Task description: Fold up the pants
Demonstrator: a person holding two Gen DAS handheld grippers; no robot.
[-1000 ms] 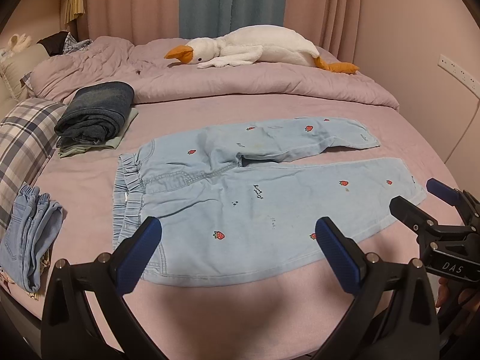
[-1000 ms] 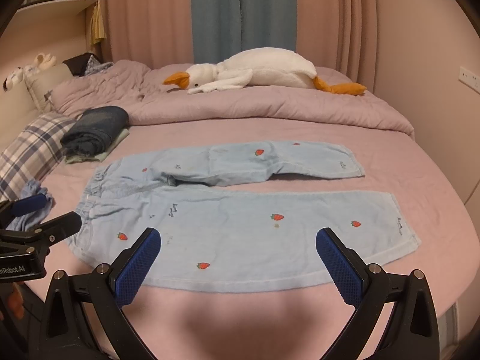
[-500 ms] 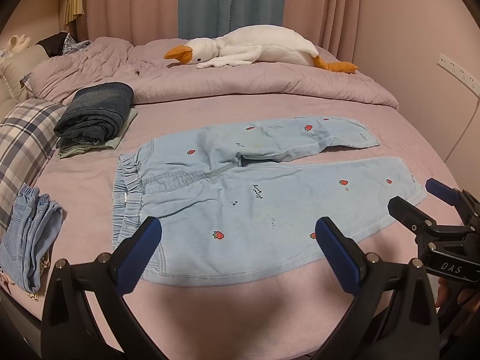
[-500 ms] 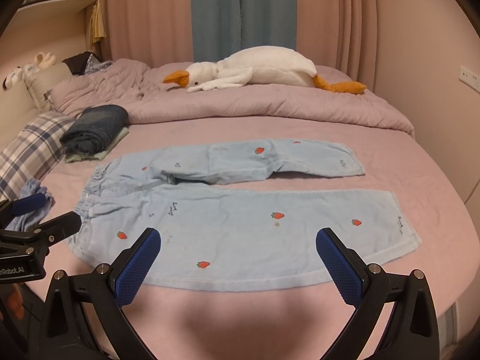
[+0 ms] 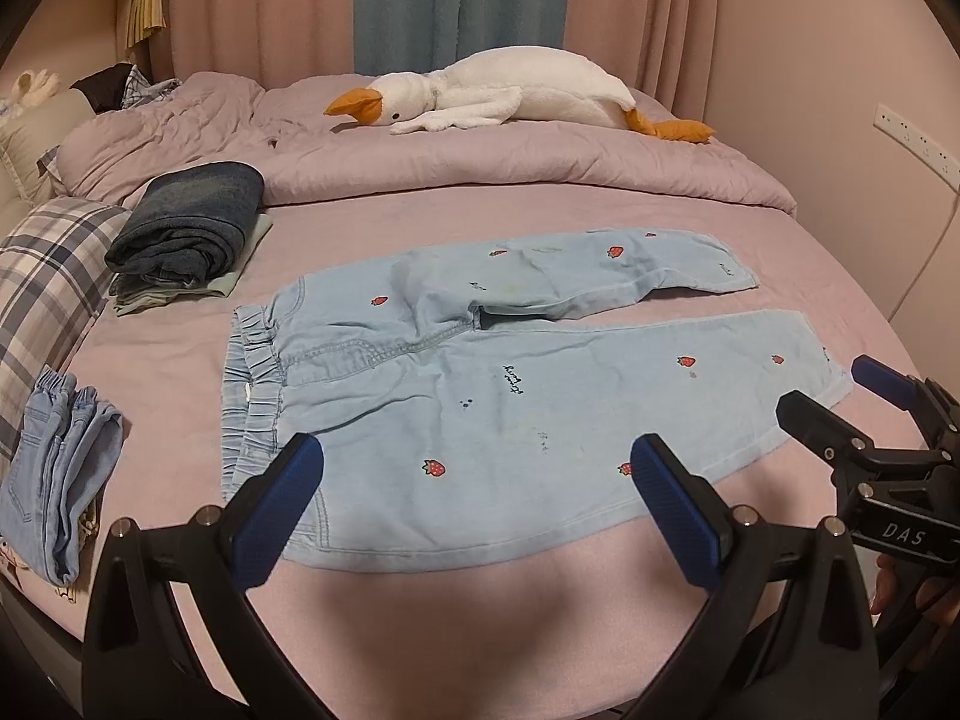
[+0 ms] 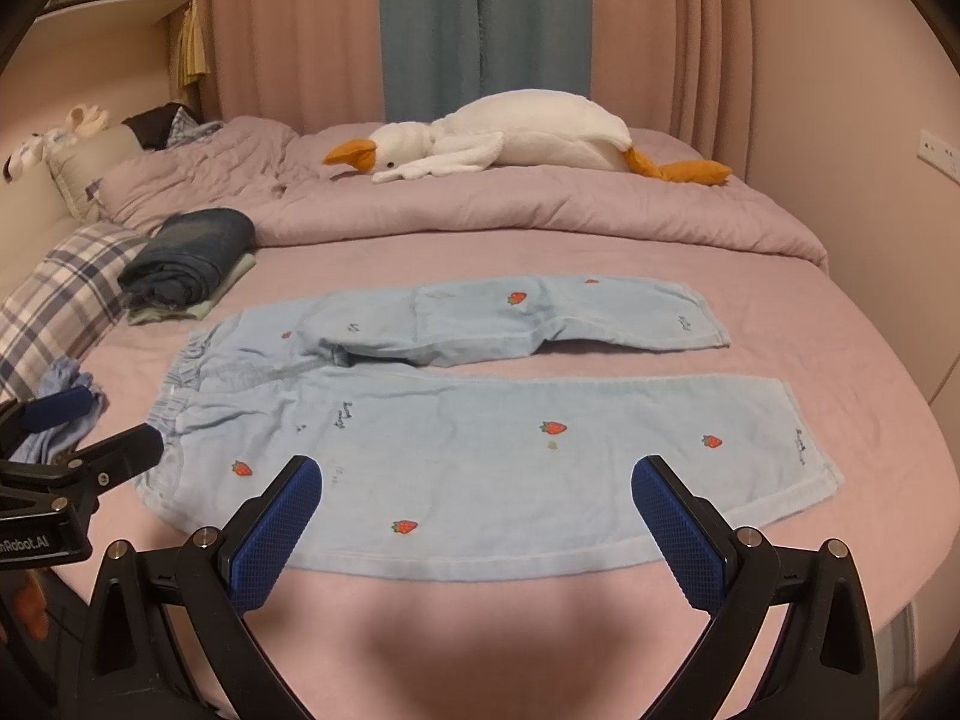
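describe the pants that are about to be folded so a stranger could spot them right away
On the pink bed, in front of the white goose plush, the light blue strawberry pants lie spread flat, legs apart. The dark folded jeans and small bunched jeans to the left are plain; only these have red strawberries.

- "DAS" in pale letters on the black body of the right gripper [image 5: 852, 396], seen to the right of the left jaws.
- "nRobot.AI", its start cut off by the frame edge, on the black body of the left gripper [image 6: 102, 429], left of the right jaws.
- Dark embroidered script on the pants [image 6: 480, 438]: too small to read.
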